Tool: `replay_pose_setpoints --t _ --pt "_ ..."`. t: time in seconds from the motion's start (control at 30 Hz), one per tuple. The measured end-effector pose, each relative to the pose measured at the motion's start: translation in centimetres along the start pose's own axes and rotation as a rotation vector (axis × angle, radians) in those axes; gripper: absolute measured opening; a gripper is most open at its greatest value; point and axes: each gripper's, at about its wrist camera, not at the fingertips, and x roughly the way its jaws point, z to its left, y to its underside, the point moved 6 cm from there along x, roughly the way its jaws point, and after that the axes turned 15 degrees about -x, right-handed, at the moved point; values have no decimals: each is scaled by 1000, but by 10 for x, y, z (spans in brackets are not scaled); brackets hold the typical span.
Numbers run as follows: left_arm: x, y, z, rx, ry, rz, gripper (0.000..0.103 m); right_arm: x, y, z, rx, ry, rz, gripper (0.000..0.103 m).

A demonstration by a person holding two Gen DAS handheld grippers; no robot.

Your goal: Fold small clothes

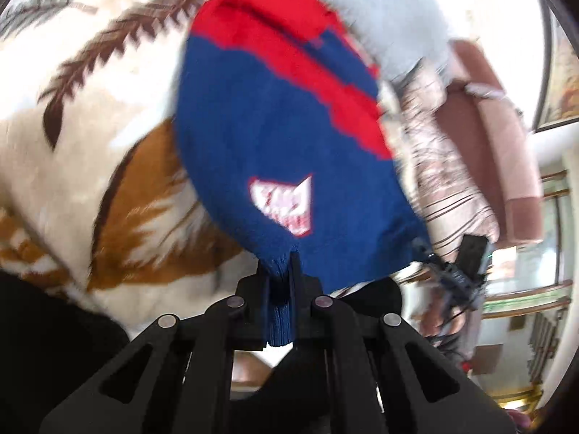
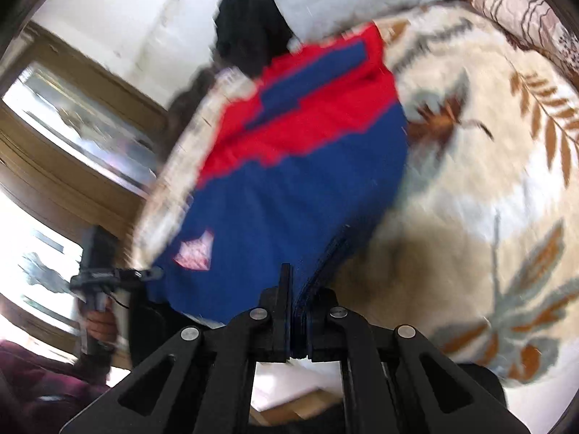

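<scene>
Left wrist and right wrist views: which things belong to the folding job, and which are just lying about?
Part of the job:
- blue and red knitted garment
- left tongs, shut on its ribbed edge
- right tongs, shut on another edge

Just lying about:
- leaf-patterned blanket
- grey cloth
- black cloth
- brown armchair

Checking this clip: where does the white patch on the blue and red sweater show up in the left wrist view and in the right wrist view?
Left wrist: the white patch sits centre, slightly low, just above the left gripper clamping the sweater.
Right wrist: the patch lies lower left, left of the right gripper.
Shared landmark: the leaf-patterned blanket behind the sweater.
</scene>
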Motion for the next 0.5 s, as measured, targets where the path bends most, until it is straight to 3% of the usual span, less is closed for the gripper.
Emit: replay_pose_setpoints --t 0.3,0.5 --pt "-4 -50 -47 58 88 -128 6 9 -60 -5 36 -46 -189 5" --pt "-14 -105 -41 15 92 -212 6 28 -115 -27 83 -40 -280 5"
